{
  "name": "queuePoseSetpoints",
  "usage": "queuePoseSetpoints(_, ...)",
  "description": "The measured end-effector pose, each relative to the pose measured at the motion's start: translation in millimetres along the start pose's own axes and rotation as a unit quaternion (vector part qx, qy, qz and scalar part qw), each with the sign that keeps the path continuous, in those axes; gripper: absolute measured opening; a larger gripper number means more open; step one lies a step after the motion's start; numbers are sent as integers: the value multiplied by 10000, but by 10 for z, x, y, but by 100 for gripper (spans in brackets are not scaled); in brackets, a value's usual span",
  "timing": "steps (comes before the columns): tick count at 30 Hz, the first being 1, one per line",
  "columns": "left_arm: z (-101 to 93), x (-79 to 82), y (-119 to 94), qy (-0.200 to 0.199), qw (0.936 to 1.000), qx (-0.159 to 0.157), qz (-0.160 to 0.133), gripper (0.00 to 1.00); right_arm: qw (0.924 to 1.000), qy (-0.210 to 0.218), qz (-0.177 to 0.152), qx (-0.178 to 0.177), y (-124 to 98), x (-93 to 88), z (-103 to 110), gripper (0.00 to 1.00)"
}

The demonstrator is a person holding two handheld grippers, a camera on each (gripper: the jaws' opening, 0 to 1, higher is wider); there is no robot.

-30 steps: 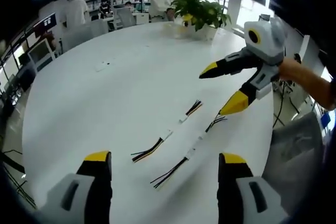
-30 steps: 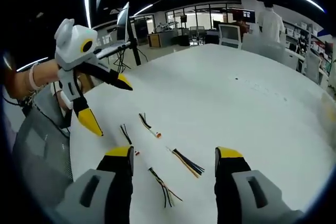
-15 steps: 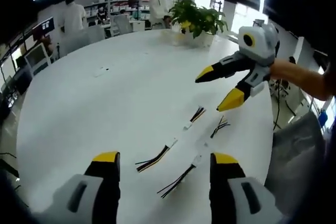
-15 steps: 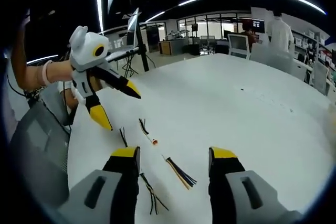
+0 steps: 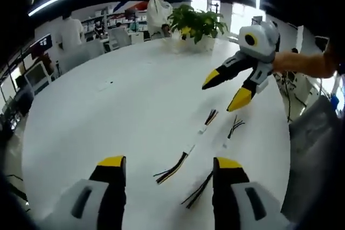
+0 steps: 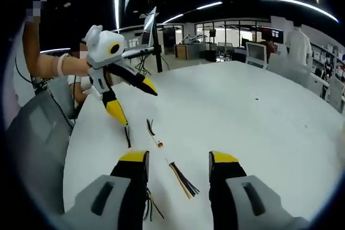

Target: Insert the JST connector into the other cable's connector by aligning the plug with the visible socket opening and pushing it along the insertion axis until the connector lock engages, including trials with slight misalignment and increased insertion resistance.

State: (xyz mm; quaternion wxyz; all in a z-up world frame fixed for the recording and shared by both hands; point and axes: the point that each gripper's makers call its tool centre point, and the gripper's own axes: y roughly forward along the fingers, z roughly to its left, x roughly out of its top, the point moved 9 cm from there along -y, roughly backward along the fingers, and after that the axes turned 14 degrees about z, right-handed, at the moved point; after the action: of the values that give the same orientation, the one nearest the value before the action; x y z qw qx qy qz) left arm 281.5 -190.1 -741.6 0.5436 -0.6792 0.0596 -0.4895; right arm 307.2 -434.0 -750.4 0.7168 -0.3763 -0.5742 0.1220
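Note:
Several short cable pieces lie on the white round table (image 5: 97, 106). In the left gripper view, a black-and-yellow wire bundle (image 5: 172, 168) with a white connector (image 5: 189, 148) lies between my left gripper's (image 5: 170, 162) open jaws, in line with a second connector (image 5: 202, 129). Another cable (image 5: 197, 189) runs past the right jaw towards black wires (image 5: 235, 126). My right gripper (image 5: 223, 91) hovers open above their far ends. In the right gripper view, a wire bundle (image 6: 182, 179) lies between my right gripper's (image 6: 178, 157) open jaws, an orange-tipped connector (image 6: 158, 144) lies beyond it, and the left gripper (image 6: 135, 103) hangs open at the left.
A potted plant (image 5: 197, 22) stands at the table's far edge, with people (image 5: 160, 8) and desks behind it. A grey chair (image 6: 32, 149) sits at the table edge near the cables. A small item (image 5: 104, 84) lies far off on the table.
Both views have shifted, so the cables now sit lower and closer to each pair of jaws. Both pairs of jaws stand a little narrower than before. The cables have not moved.

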Motion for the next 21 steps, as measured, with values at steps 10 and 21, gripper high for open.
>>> queuePoseSetpoints(10,-11,-11,60,398,9970,-448,-491,44,9994,-190,149,256,129,-74,-14,34)
queuePoseSetpoints(21,-86,30,250,734,9919,-797,-658,45,9984,-279,-108,474,186,-118,-2,24)
